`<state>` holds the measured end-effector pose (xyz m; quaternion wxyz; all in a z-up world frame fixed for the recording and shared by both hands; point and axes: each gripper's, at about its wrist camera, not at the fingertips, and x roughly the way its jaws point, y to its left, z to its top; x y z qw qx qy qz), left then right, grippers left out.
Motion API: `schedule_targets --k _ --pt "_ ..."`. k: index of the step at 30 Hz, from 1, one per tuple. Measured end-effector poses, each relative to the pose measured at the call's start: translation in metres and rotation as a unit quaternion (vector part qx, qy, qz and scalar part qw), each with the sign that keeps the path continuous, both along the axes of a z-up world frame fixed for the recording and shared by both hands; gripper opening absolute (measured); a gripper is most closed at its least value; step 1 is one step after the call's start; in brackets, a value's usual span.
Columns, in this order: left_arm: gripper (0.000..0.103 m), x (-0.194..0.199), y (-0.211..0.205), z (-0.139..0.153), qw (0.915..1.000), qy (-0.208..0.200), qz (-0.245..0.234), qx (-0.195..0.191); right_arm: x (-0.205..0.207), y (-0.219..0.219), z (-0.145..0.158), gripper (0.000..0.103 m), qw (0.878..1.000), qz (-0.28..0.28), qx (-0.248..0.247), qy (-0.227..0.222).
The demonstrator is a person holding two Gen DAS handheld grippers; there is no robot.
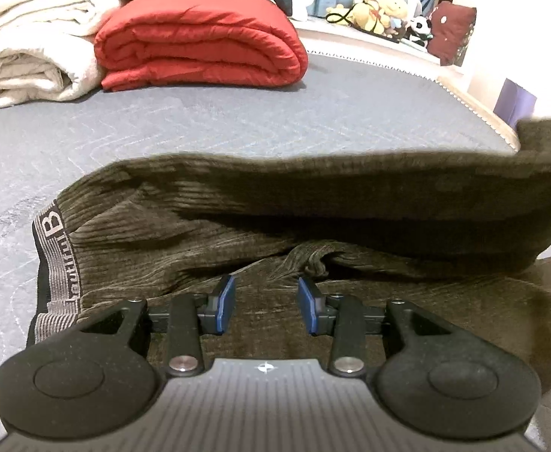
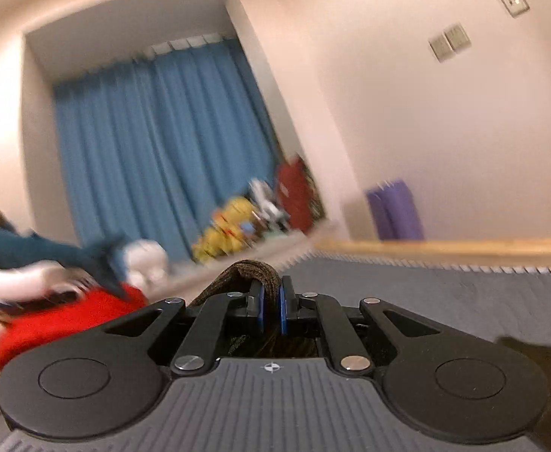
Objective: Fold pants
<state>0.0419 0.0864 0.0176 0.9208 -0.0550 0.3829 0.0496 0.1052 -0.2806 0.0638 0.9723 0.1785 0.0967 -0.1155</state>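
Pants [image 1: 238,226]: olive corduroy, lying on your bed [image 1: 200,128], one leg lifted across.
Left gripper [image 1: 266,303]: released, jaws apart just above the fabric, gripping nothing.
Right gripper [image 2: 271,309]: clenched on a pants fold [image 2: 254,269], raised above the bed.

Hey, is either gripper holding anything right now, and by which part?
The right gripper pinches a fold of the pants; which part is unclear. The left gripper holds nothing.

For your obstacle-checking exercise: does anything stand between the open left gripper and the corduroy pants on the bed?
Nothing visible does. The left gripper hangs open directly over the brown corduroy pants, with only air between its blue pads and the fabric. The red folded quilt and white blanket lie farther back on the grey mattress, clear of the pants.
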Motion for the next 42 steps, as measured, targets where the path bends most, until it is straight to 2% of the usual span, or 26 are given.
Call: schedule_targets --k 3,6,8,10,12,14,17,19,21,23,24,25,27,30,31,32,33,34,35,36,37,38,40,42 --pt "0.041 0.008 0.0 -0.004 1.0 0.005 -0.003 -0.001 0.042 0.0 -0.032 0.008 0.996 -0.016 0.003 0.085" --pt "0.041 0.014 -0.004 -0.008 0.9999 0.008 -0.01 0.0 0.079 -0.002 -0.069 0.008 0.985 0.027 0.029 0.166" --pt "0.041 0.016 -0.006 -0.012 0.9998 0.011 -0.016 0.001 0.094 0.007 -0.088 0.008 0.977 0.071 0.024 0.198" --pt "0.041 0.018 -0.006 -0.014 0.9997 0.013 -0.018 0.001 0.103 0.019 -0.098 0.008 0.969 0.129 0.03 0.21" --pt "0.041 0.02 -0.005 -0.016 0.9997 0.015 -0.019 -0.001 0.108 0.04 -0.107 0.008 0.953 0.2 0.012 0.227" --pt "0.042 0.022 -0.006 -0.016 0.9997 0.016 -0.018 -0.001 0.11 0.065 -0.115 0.008 0.925 0.291 -0.012 0.243" --pt "0.044 0.024 -0.006 -0.016 0.9997 0.016 -0.018 -0.002 0.103 0.097 -0.124 0.008 0.88 0.384 -0.071 0.268" --pt "0.045 0.024 -0.006 -0.016 0.9997 0.016 -0.018 -0.002 0.096 0.114 -0.13 0.009 0.85 0.433 -0.092 0.284" --pt "0.046 0.024 -0.006 -0.017 0.9997 0.017 -0.019 -0.002 0.087 0.132 -0.134 0.01 0.814 0.483 -0.116 0.3" --pt "0.047 0.024 -0.006 -0.017 0.9996 0.019 -0.019 -0.003 0.075 0.147 -0.135 0.013 0.781 0.522 -0.158 0.304" --pt "0.049 0.024 -0.006 -0.017 0.9996 0.019 -0.019 -0.004 0.071 0.151 -0.132 0.019 0.773 0.531 -0.174 0.299" --pt "0.049 0.024 -0.006 -0.017 0.9996 0.02 -0.02 -0.005 0.068 0.152 -0.126 0.022 0.771 0.537 -0.179 0.292" --pt "0.051 0.024 -0.005 -0.018 0.9996 0.021 -0.02 -0.006 0.071 0.143 -0.104 0.039 0.781 0.542 -0.153 0.27" --pt "0.051 0.024 -0.003 -0.02 0.9995 0.024 -0.02 -0.008 0.077 0.113 -0.066 0.045 0.821 0.524 -0.095 0.205" --pt "0.051 0.024 -0.003 -0.02 0.9995 0.025 -0.02 -0.009 0.08 0.099 -0.052 0.045 0.842 0.505 -0.084 0.172" --pt "0.051 0.023 -0.003 -0.02 0.9994 0.025 -0.019 -0.009 0.079 0.084 -0.038 0.047 0.869 0.471 -0.076 0.135" --pt "0.051 0.023 -0.002 -0.021 0.9994 0.026 -0.02 -0.01 0.079 0.065 -0.03 0.055 0.895 0.426 -0.069 0.107" --pt "0.051 0.022 -0.002 -0.021 0.9994 0.027 -0.02 -0.011 0.087 0.048 -0.026 0.062 0.924 0.366 -0.062 0.091" --pt "0.051 0.022 -0.002 -0.021 0.9993 0.027 -0.021 -0.011 0.096 0.031 -0.028 0.074 0.947 0.302 -0.057 0.088" --pt "0.051 0.022 -0.003 -0.021 0.9993 0.027 -0.022 -0.011 0.109 0.015 -0.036 0.079 0.964 0.242 -0.05 0.1" --pt "0.051 0.022 -0.003 -0.022 0.9993 0.028 -0.022 -0.009 0.123 0.004 -0.046 0.08 0.969 0.211 -0.037 0.122" --pt "0.051 0.022 -0.004 -0.022 0.9993 0.028 -0.022 -0.009 0.14 -0.011 -0.061 0.08 0.966 0.204 -0.006 0.159" --pt "0.051 0.022 -0.004 -0.023 0.9992 0.03 -0.023 -0.009 0.158 -0.032 -0.092 0.08 0.95 0.215 0.059 0.218" --pt "0.051 0.023 -0.004 -0.022 0.9993 0.03 -0.023 -0.009 0.168 -0.045 -0.115 0.079 0.93 0.236 0.086 0.267"
